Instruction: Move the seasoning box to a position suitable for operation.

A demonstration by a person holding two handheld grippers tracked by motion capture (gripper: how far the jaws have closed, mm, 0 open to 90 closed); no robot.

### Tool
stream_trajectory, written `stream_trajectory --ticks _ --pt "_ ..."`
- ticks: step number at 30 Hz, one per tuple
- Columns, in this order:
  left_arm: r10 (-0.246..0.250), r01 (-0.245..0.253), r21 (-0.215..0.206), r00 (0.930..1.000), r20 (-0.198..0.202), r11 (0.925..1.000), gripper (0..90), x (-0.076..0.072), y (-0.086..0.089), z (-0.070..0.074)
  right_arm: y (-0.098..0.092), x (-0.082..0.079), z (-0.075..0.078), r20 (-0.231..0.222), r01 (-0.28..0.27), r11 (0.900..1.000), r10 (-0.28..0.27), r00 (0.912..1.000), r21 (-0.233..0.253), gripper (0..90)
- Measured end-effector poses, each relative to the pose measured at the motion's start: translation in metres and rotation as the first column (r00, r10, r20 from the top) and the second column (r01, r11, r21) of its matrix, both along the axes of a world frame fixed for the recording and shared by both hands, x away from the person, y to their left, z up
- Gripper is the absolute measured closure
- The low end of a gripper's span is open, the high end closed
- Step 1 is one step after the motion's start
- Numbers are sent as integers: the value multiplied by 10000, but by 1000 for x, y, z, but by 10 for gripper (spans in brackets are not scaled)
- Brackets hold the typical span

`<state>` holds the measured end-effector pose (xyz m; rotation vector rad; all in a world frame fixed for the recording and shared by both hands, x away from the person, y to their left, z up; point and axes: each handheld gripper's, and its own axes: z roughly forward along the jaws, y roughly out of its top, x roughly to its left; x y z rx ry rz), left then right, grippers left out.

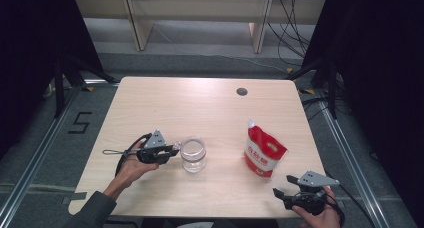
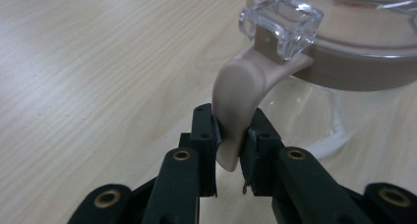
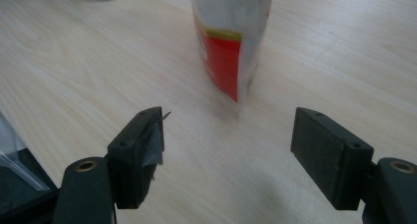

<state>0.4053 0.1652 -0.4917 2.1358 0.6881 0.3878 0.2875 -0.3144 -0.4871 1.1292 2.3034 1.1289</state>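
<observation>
A clear glass jar (image 1: 193,154) with a beige rim stands near the middle of the wooden table (image 1: 210,103). Its beige handle (image 2: 239,108) curves down from the rim under a clear lid tab (image 2: 281,22). My left gripper (image 2: 229,153) is shut on that handle, seen beside the jar as the left gripper (image 1: 170,152) from above. A red and white spouted pouch (image 1: 263,151) stands upright to the right. My right gripper (image 1: 283,186) is open near the front right edge, the right gripper (image 3: 228,143) pointing at the pouch (image 3: 228,42) a short way ahead.
A dark round grommet hole (image 1: 242,92) sits near the table's far edge. Cables trail from both grippers. Beyond the table are a grey floor, black stands and a pale shelf unit (image 1: 200,13).
</observation>
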Motion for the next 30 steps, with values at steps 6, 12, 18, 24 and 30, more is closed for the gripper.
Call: stream_trajectory --ticks 6,12,18,24,30 --pt "345 -345 -6 9991 -245 9994 756 -16 -6 2 3 0 2 126 -394 9990 391 9992 201 313" --pt "284 -285 -12 9994 -203 9996 748 -26 -10 1 8 -3 4 -39 -409 9983 411 9991 418 326" --pt "49 -50 -70 9999 -165 10000 748 -31 -16 0 11 -2 4 164 -736 9968 730 9972 326 327" --pt "-103 98 -199 9996 -261 9998 745 -36 -25 1 15 -2 4 364 -1143 9932 1134 9929 238 331" --pt "-331 326 -165 9989 -343 9993 741 -43 -33 1 19 -5 6 361 -1302 9910 1291 9910 302 342"
